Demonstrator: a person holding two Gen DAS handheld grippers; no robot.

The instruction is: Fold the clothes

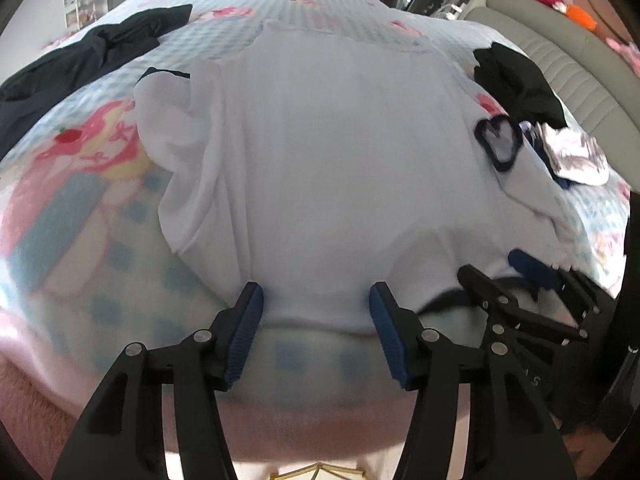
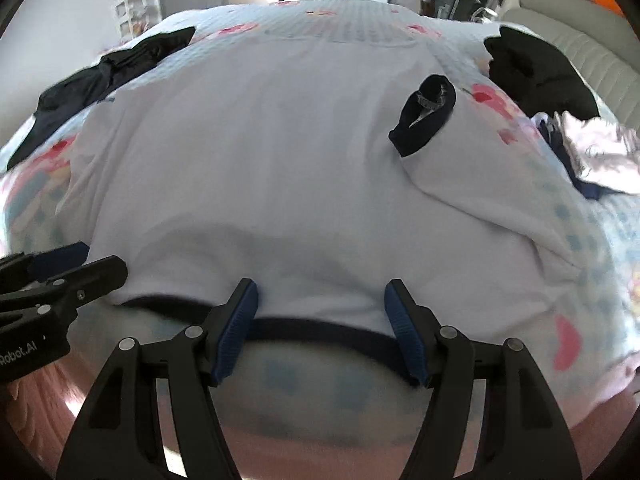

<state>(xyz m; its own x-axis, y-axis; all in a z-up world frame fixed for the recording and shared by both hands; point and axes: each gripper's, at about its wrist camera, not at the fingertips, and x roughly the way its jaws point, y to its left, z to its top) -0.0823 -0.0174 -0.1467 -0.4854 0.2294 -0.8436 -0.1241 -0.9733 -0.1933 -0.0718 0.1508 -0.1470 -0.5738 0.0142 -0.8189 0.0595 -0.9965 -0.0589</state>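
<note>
White shirt (image 1: pixel 332 152) lay spread on the bed (image 1: pixel 120 264), hem at its near edge. Left gripper (image 1: pixel 316 332) and right gripper (image 2: pixel 320 330) were both wide, straddling the hem, nothing pinched. Risk I saw: closing could grab bedspread too, or just one layer

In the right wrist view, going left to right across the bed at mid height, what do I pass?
Dark garment at the left edge → white shirt spread across the middle → its navy sleeve cuff → black garment near the sofa → crumpled pale clothes at the right edge.
</note>
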